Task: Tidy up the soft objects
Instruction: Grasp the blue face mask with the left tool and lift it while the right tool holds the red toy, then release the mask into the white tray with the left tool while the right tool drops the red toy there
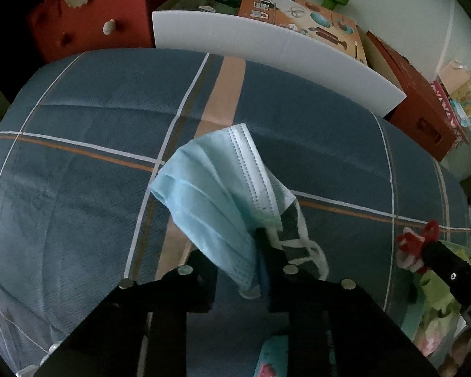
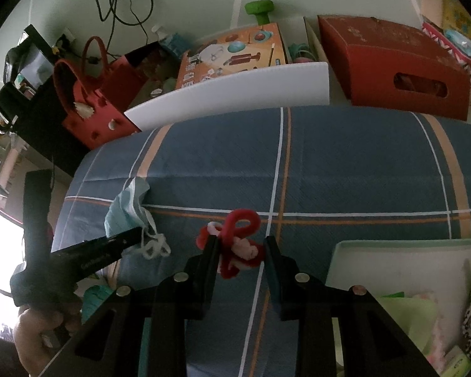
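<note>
My left gripper [image 1: 235,248] is shut on a light blue face mask [image 1: 210,188] and holds it above the blue plaid cloth [image 1: 78,125]; its white ear loops [image 1: 301,245] hang to the right. The mask also shows in the right wrist view [image 2: 125,210] with the left gripper [image 2: 103,248]. My right gripper [image 2: 241,245] holds a red and pink pipe-cleaner bundle [image 2: 238,245] between its fingers above the cloth [image 2: 345,163]. The bundle also shows in the left wrist view [image 1: 414,245].
A white foam board [image 1: 267,53] stands at the far edge of the cloth. Behind it are an orange box [image 2: 235,53], a red box [image 2: 392,66] and a red felt bag [image 2: 91,106]. A light green tray [image 2: 408,267] with soft items sits at right.
</note>
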`<control>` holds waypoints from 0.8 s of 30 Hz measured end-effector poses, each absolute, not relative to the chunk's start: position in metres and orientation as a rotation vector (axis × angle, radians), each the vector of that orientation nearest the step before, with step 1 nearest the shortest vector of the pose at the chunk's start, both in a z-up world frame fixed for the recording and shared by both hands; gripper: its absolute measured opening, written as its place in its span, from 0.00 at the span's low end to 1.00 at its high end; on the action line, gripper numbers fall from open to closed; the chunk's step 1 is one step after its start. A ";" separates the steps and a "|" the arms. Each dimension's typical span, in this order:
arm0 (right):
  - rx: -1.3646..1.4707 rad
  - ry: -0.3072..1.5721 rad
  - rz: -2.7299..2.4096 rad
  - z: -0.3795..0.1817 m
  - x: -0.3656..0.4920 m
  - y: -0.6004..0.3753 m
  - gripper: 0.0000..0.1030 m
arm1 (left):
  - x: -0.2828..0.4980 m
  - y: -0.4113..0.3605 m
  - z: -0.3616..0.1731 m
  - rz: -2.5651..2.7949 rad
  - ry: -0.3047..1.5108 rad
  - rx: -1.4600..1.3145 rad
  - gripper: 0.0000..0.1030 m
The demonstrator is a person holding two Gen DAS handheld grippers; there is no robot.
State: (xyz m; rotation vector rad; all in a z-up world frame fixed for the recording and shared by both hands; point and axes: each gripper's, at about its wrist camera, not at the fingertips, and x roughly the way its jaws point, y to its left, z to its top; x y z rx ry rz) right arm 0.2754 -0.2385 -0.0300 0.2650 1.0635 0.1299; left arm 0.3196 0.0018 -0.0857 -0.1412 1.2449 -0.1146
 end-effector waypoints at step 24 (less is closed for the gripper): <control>0.256 1.011 0.119 0.004 0.253 -0.240 0.30 | 0.300 0.015 -0.018 -0.141 1.070 -0.189 0.05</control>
